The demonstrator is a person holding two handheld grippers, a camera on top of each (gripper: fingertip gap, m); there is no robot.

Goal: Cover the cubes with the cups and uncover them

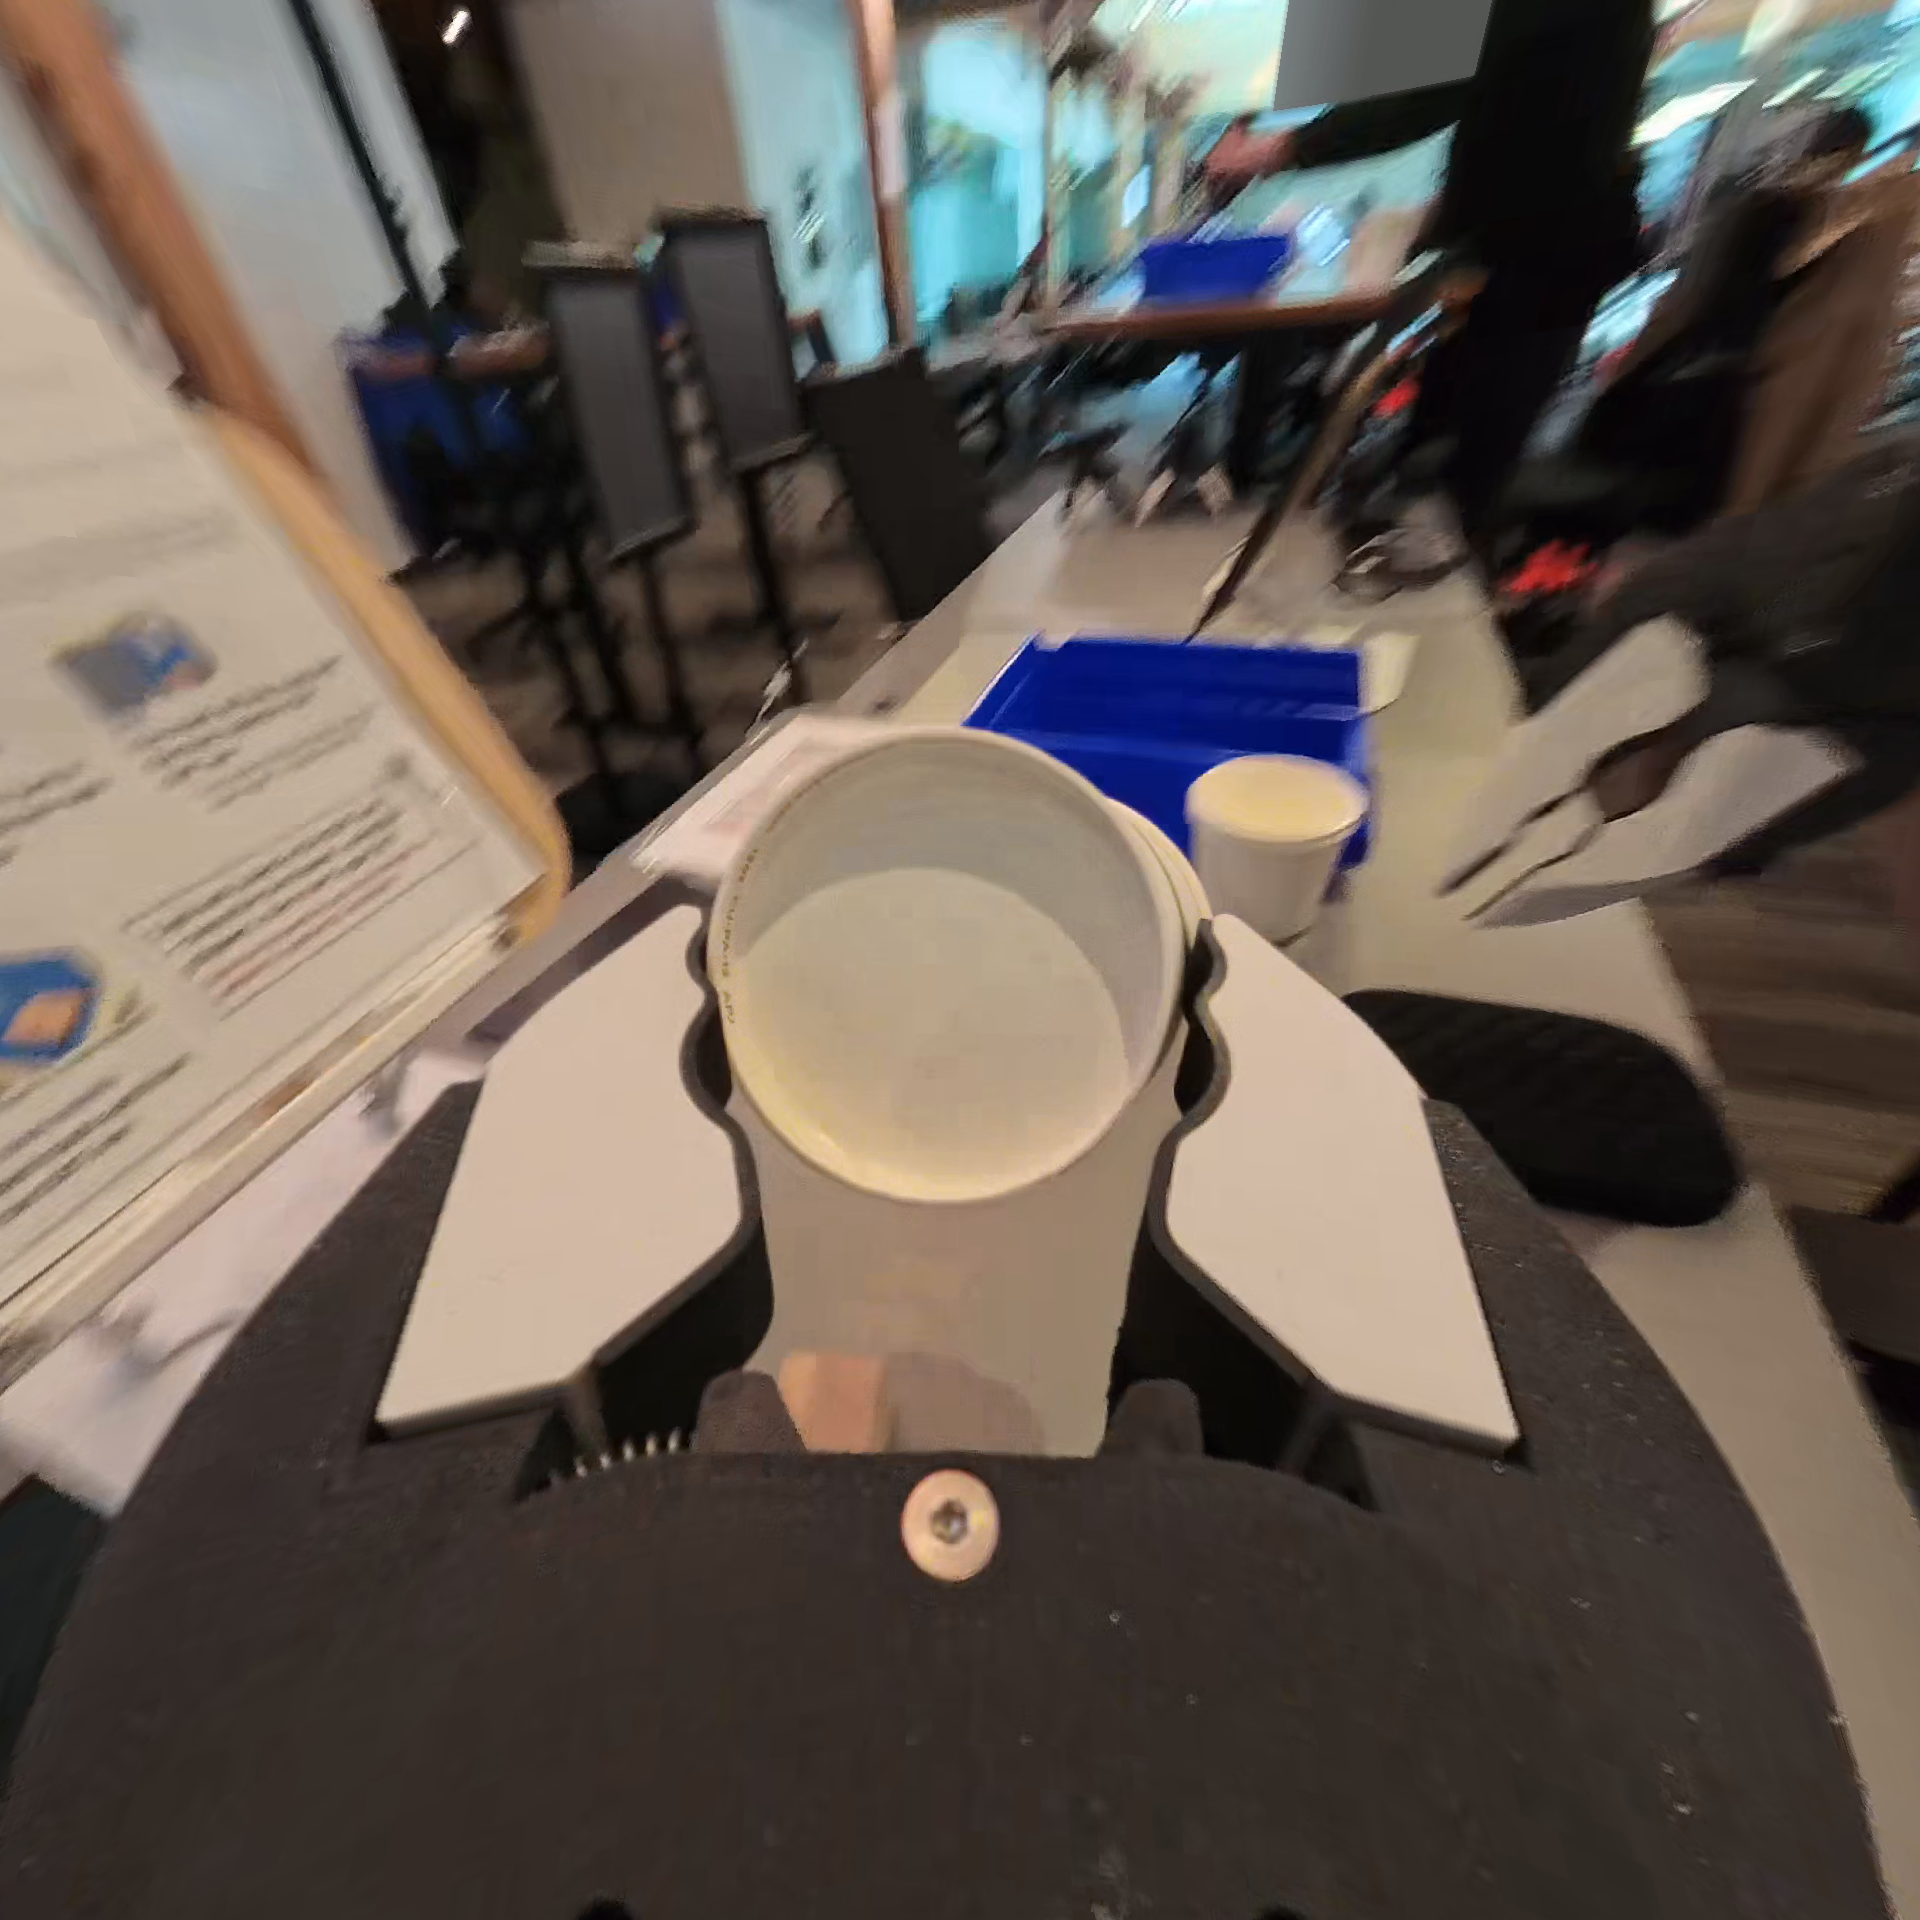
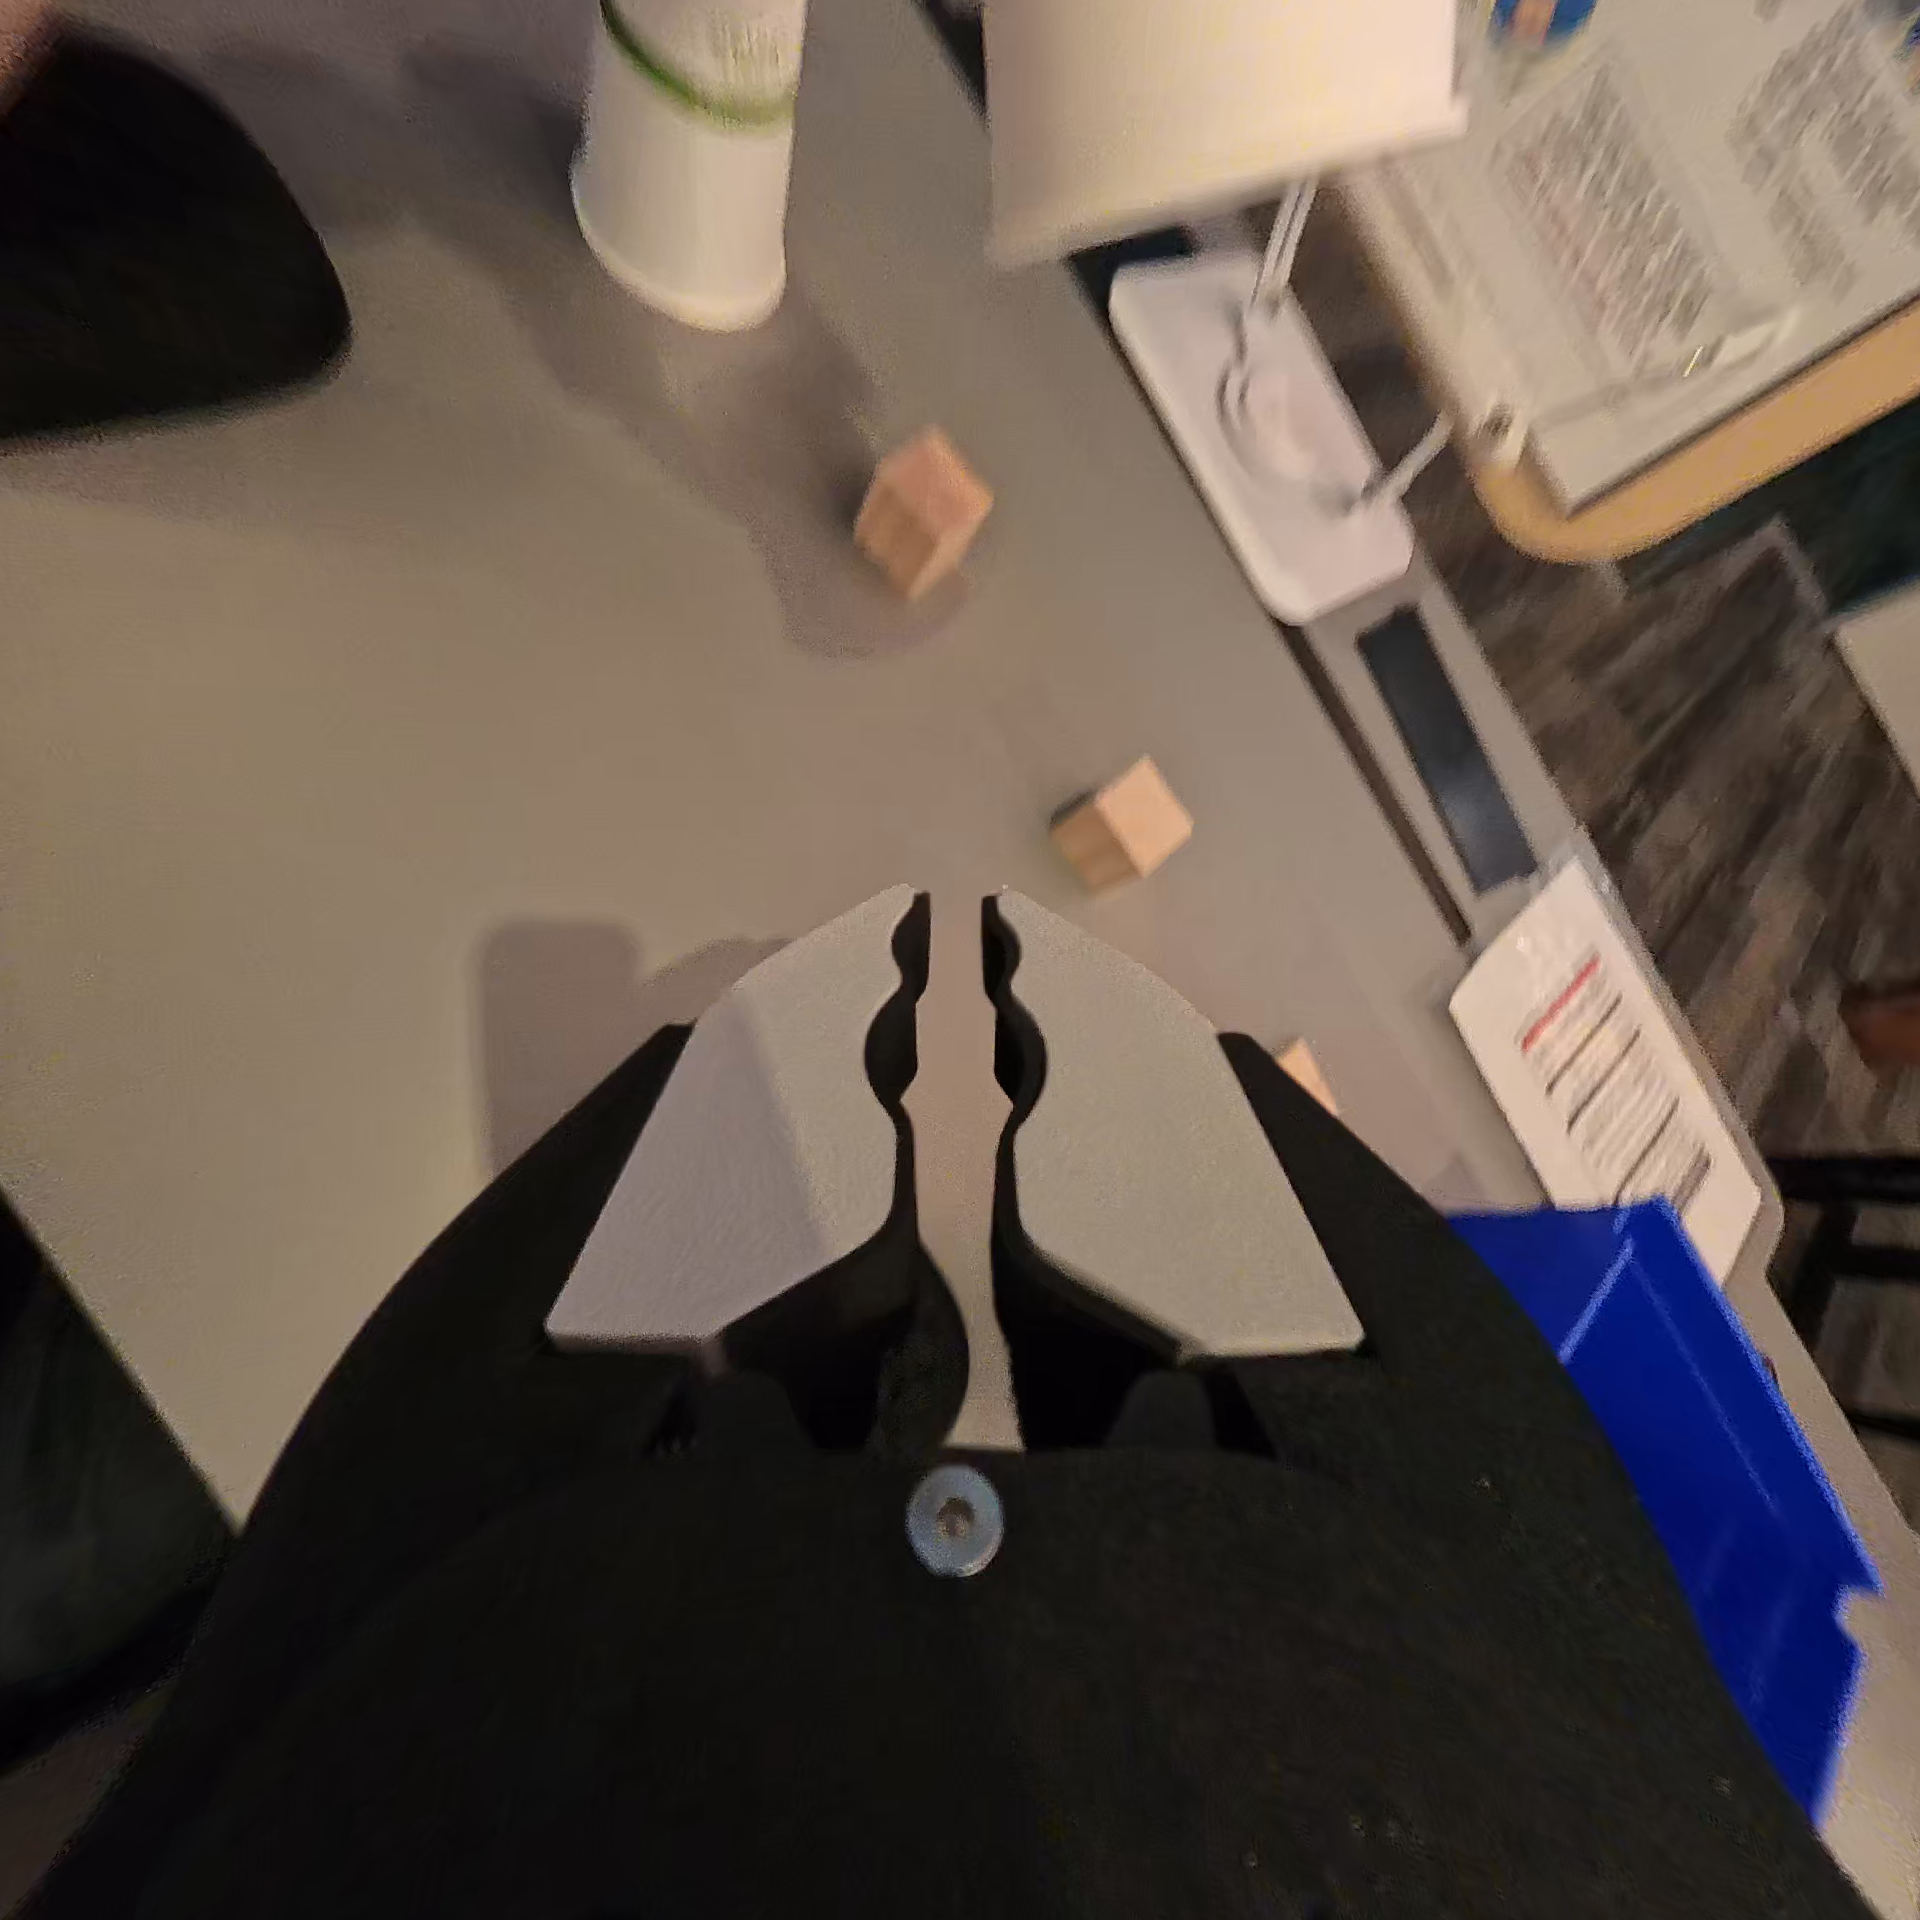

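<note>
My left gripper (image 1: 951, 987) is shut on a white paper cup (image 1: 935, 1039) and holds it in the air, its recessed base toward the camera. A second white cup (image 1: 1273, 842) stands on the grey table by the blue bin. My right gripper (image 2: 956, 904) hangs over the table, its jaws nearly together with only a thin slit and nothing between them. Two wooden cubes (image 2: 923, 514) (image 2: 1122, 836) lie bare ahead of it. A third cube (image 2: 1307, 1070) peeks out beside its right finger. A white cup with a green band (image 2: 691, 156) stands farther off. Blurred grey fingers (image 1: 1662, 790) at the right look like my right gripper.
A blue bin (image 1: 1174, 707) (image 2: 1683, 1455) sits at the table's end. A black pad (image 1: 1538, 1101) (image 2: 156, 239) lies on the table. A framed sign (image 1: 208, 831) stands at the table's side, with papers (image 2: 1600, 1081) along the edge. A blurred white shape (image 2: 1216, 114) hangs at the top.
</note>
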